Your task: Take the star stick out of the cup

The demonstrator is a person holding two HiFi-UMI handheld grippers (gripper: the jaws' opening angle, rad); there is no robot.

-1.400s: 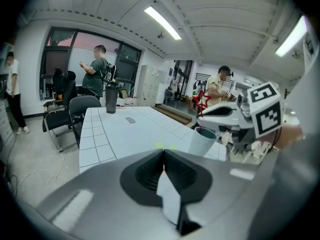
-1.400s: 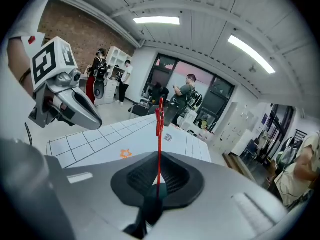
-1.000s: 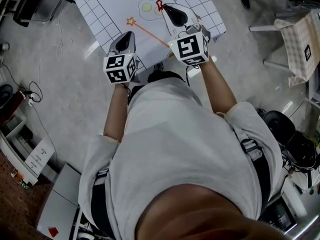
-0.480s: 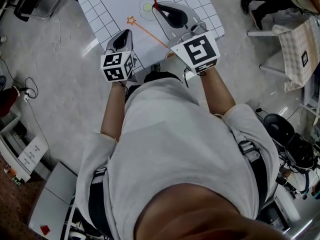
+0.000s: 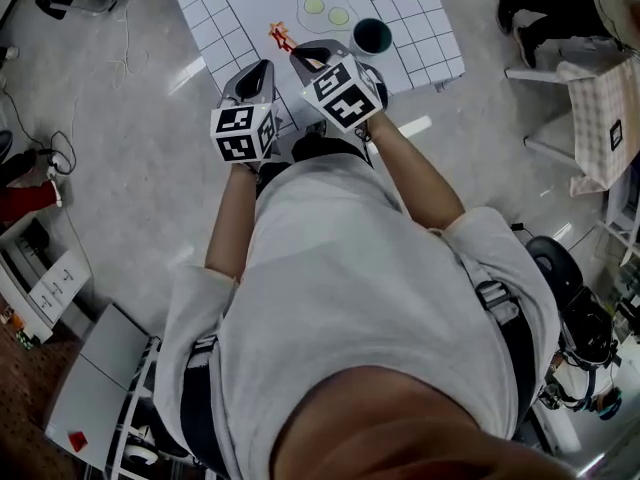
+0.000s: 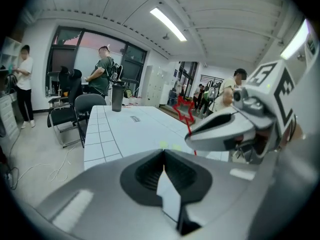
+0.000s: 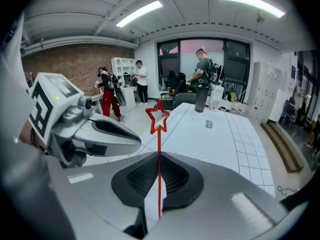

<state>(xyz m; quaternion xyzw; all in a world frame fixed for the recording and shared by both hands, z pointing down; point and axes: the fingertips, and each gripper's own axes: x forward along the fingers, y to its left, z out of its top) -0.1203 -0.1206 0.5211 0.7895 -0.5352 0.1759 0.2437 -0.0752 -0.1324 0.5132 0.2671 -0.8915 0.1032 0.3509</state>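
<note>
You have the star stick (image 7: 159, 139) clear of the cup (image 5: 372, 36), which stands on the table (image 5: 240, 8) far and to the right. The removal looks done, with at most setting the stick down left. Your right gripper (image 7: 159, 156) is clamped on its shaft, and the star pokes out just past the jaw tips. Your left gripper (image 6: 163, 154), closed and empty, sits just to its left.

Light falls from ceiling strip lamps (image 7: 140, 13) high above the right claw (image 7: 159, 155), glaring white. Both gripper views bow and darken to black at the corners. The star stick (image 7: 159, 134) in that claw is sharp; the claw's near body is soft. In the head view, pale reflections streak the floor (image 5: 186, 74) left of the left claw (image 5: 263, 66).
</note>
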